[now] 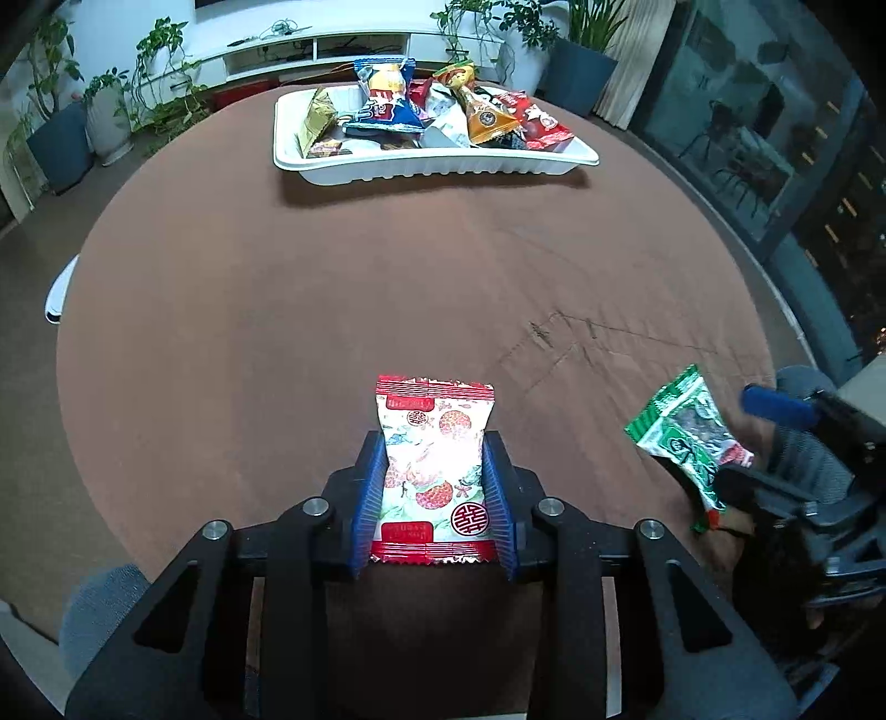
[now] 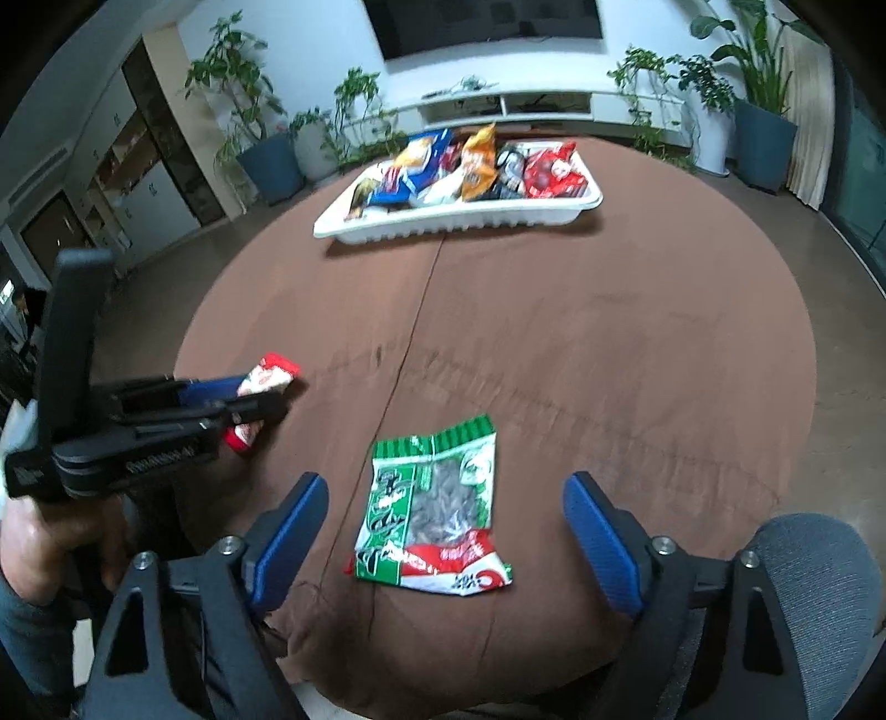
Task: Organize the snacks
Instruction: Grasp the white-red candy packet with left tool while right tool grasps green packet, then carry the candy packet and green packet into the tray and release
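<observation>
while the left hand-held gripper clamps the red-white packet, the right hand-held gripper (spread wide) flanks the green packet

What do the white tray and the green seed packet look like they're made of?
White tray: thin moulded plastic, probably matte; its side wall is ribbed and its rim rolled. Green seed packet: glossy plastic film, judging by the wrinkles, crimped end seals and a clear window showing dark seeds.

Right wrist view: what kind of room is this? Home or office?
Probably a living room or a lounge, though I can't rule out an office. A wall-mounted screen hangs above a low white media console, potted plants stand along the wall, and a round brown table holds a white snack tray.
</observation>
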Motion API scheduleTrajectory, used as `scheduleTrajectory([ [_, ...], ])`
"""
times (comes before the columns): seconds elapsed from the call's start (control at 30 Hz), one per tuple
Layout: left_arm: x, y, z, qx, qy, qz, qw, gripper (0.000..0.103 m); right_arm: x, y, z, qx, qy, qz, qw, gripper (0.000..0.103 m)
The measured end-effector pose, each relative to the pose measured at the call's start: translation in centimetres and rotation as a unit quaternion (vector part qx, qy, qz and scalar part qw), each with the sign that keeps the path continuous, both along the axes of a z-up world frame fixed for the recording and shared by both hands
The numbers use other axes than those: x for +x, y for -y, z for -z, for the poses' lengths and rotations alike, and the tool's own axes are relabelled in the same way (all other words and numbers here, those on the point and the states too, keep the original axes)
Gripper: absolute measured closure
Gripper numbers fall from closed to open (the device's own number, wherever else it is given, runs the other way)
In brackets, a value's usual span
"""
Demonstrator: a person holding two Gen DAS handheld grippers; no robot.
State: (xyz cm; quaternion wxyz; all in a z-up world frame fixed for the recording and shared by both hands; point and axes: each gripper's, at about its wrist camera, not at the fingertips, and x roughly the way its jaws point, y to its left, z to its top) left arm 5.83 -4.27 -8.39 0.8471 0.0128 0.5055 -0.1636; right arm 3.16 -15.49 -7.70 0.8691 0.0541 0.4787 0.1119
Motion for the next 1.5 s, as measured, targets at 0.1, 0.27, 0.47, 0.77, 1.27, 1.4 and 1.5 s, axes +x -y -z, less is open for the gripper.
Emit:
scheduleTrajectory([
  [0.1, -0.4, 0.2, -0.2, -0.009, 0.002, 0.005, 0.9999, 0.071, 0.2, -0.4, 0.7, -0.011, -0.013, -0.002, 1.0, 0.02],
  [0.27, -0.8, 1.0, 0.2, -0.016, -0.003, 0.016, 0.9997, 0.071, 0.4, -0.9, 1.6, -0.036, -0.031, -0.013, 0.999, 0.023],
  [0.47, -1.0, 1.3, 0.2, -0.018, -0.001, 0.023, 0.9996, 0.071, 0.4, -1.7, 1.7, -0.072, -0.028, -0.035, 0.996, 0.034],
  [0.77, -1.0, 1.4, 0.3, -0.021, -0.001, 0.028, 0.9994, 0.071, 0.6, -1.7, 1.5, -0.08, -0.037, -0.05, 0.995, 0.052],
  [1.27, -1.0, 0.6, -0.4, -0.05, 0.001, 0.024, 0.9985, 0.071, 1.2, 0.4, 0.7, -0.009, -0.05, -0.034, 0.998, 0.064],
  [1.4, -0.9, 0.5, -0.3, -0.06, -0.003, 0.023, 0.9979, 0.071, 1.1, 0.6, 0.7, 0.004, -0.051, -0.033, 0.998, 0.064],
  [1.5, -1.0, 0.5, -0.4, -0.065, -0.004, 0.023, 0.9976, 0.071, 1.1, 0.7, 0.7, 0.012, -0.05, -0.031, 0.998, 0.064],
])
